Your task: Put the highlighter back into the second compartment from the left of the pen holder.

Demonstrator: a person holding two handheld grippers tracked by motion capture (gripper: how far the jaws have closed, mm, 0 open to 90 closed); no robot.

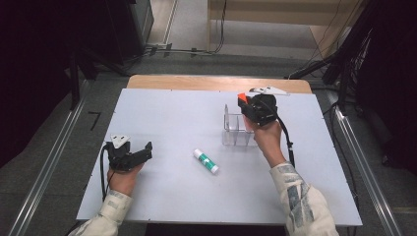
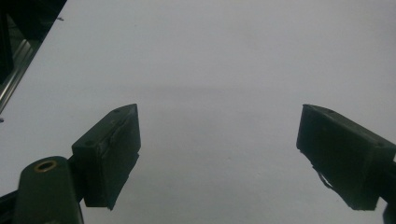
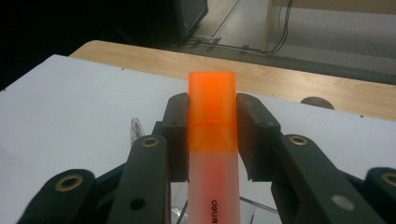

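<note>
Over the far right of the desk [image 1: 162, 196], right gripper [image 1: 244, 102] hangs above the clear organiser [image 1: 236, 129], jaws clamped on an orange highlighter [image 3: 212, 140]. Right gripper view: both pads press the marker's flanks just about where the orange cap meets the paler barrel; cap end points away from the camera, barrel runs back toward it w/ black lettering. High view shows the cap as a small orange tip at the gripper's front, above the organiser's back part. Highlighter clear of the desk, carried in air.

Left gripper [image 1: 142, 152] sits low at the near left of the desk, jaws wide, nothing between them; left gripper view gives bare white surface between the pads [image 2: 109, 156]. Idle, I'd say.

Glue stick [image 1: 205, 161], white w/ green band, lies flat mid-desk, between the two hands, well apart from the organiser.

Step in hand, as I read it: transport/placement of the highlighter into the organiser. Grasp done, drop not yet.

Next move calls for: line the marker up over one compartment between the clear dividers, tip it toward upright so one end leads, lower until it's inside the walls, then ease the jaws apart. Which slot it hangs over – can't tell. Walls are see-through and hard to judge, so slow descent; a knock could shift the light organiser.

Glue stick prob. next, either hand could reach.
</note>
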